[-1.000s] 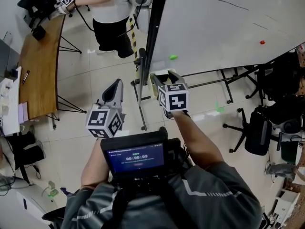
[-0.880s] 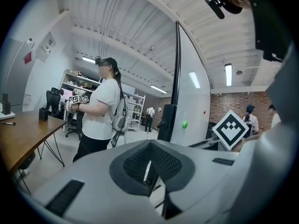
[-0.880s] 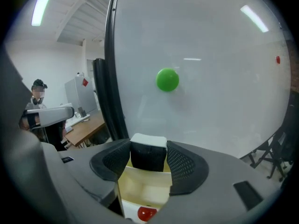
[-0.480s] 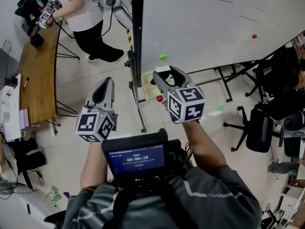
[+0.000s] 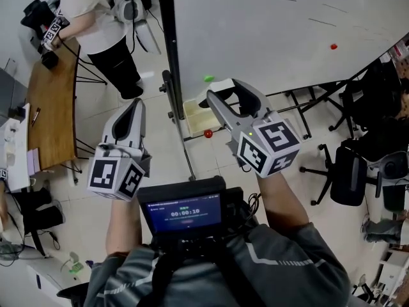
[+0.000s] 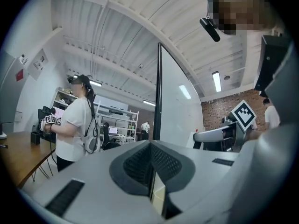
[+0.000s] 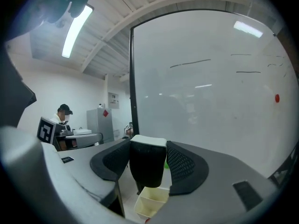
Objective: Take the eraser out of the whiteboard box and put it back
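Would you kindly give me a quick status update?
Right tool shut on eraser, clear of box. Left tool shut, empty. Nothing seen blocking the box.

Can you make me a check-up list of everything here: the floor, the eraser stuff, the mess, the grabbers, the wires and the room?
surface: tiled floor; a whiteboard with faint pen lines stands on it.
job's things: black eraser with a white top, out of the cream whiteboard box.
clutter: red magnet and green magnet on the board.
grippers: right gripper shut on the eraser; left gripper shut, empty.
cables: dark lead on another person.
surroundings: wooden table, office chair.
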Available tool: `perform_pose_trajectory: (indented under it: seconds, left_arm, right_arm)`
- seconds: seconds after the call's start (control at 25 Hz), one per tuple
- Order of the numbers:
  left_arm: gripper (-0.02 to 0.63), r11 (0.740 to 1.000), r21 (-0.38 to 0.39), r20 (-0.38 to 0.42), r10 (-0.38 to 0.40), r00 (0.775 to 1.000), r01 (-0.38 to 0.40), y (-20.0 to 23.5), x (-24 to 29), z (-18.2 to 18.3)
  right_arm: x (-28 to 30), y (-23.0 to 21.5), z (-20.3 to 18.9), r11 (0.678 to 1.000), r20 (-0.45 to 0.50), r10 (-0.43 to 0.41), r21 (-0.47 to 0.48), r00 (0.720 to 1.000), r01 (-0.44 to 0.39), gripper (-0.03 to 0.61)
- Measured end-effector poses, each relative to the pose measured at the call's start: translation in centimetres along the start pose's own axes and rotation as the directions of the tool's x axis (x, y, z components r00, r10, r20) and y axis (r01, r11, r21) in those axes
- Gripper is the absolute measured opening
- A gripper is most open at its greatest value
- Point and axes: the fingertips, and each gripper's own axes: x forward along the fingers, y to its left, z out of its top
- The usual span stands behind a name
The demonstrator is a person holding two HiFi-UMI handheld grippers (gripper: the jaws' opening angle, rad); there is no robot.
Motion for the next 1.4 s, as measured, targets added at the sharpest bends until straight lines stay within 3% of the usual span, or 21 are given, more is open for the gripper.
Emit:
perform_pose_trajectory:
  seconds: [1.08,1.4]
  left_arm:
    - [0.028,0.999,0.048,-0.010,0.021,1.000,-0.021,-3.2,-1.1,1.4]
    - [0.031,0.997,0.067,-0.008,0.028,1.000,-0.028,-3.9,-0.2,0.4]
  right_arm:
    - [-3.1,0.5,3.1,0.996,0.044,0.084,-0.023,0.996,-0.083,0.275]
    - [-2.5,-0.4,1.0,0.998,0.009,0.064,-0.012,0.998,-0.064,0.275]
